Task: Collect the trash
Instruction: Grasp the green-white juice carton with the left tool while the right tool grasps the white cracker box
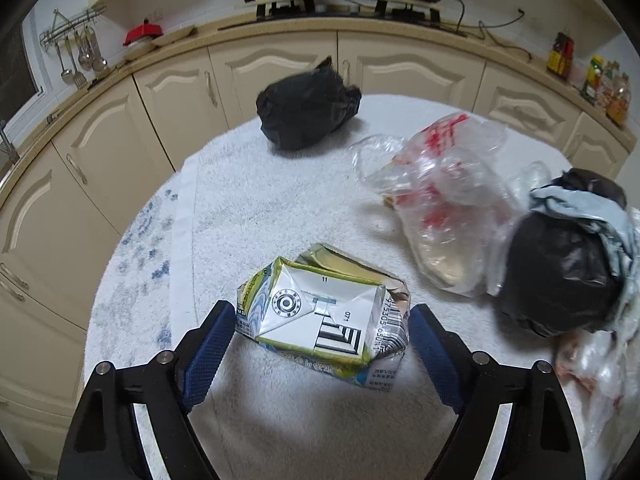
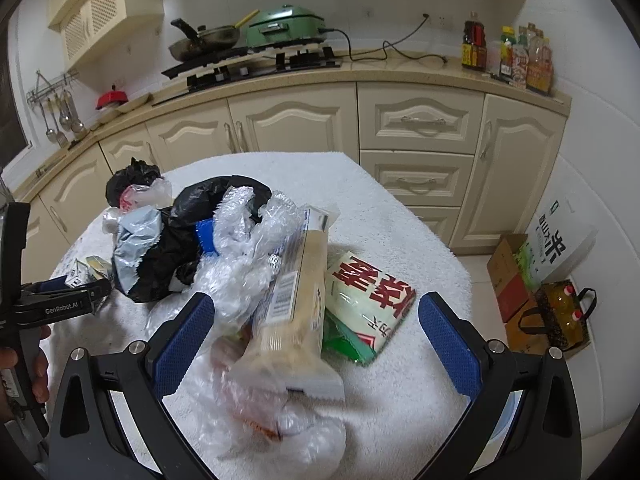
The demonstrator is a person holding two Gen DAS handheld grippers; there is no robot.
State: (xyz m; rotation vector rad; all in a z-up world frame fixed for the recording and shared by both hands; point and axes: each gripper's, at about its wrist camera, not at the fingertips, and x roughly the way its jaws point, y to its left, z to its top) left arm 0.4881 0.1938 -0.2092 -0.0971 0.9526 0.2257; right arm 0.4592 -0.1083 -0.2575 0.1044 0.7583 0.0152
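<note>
Crushed cardboard, printed white and green, is what the next move turns on: the flattened drink carton (image 1: 324,316) lies on the white towel-covered table (image 1: 280,200) squarely between the two blue pads of the left gripper (image 1: 322,344). Its long axis runs across the gripper's view, from one pad toward the other, so the jaws would close along its length rather than across its narrow side. The jaws stand wide; the left pad sits just beside the carton's end, perhaps grazing it, and the right pad shows a small gap, so I judge the carton bracketed but not yet clamped. In the right wrist view the same carton shows only as a sliver at the far left, tucked behind the left tool, well apart from the right gripper (image 2: 316,336). The left hand is plainly the nearer one for this piece. The right gripper also stands wide and holds nothing; between and just ahead of its pads lies a beige sealed snack packet (image 2: 296,312) resting on crumpled clear plastic (image 2: 248,256), with a green and white food bag (image 2: 368,304) just beside it. Farther off sit a knotted black bag (image 1: 304,116) and a second black bundle (image 1: 560,272), both well apart from the carton. Squeezing a crushed carton end to end may buckle it further.
</note>
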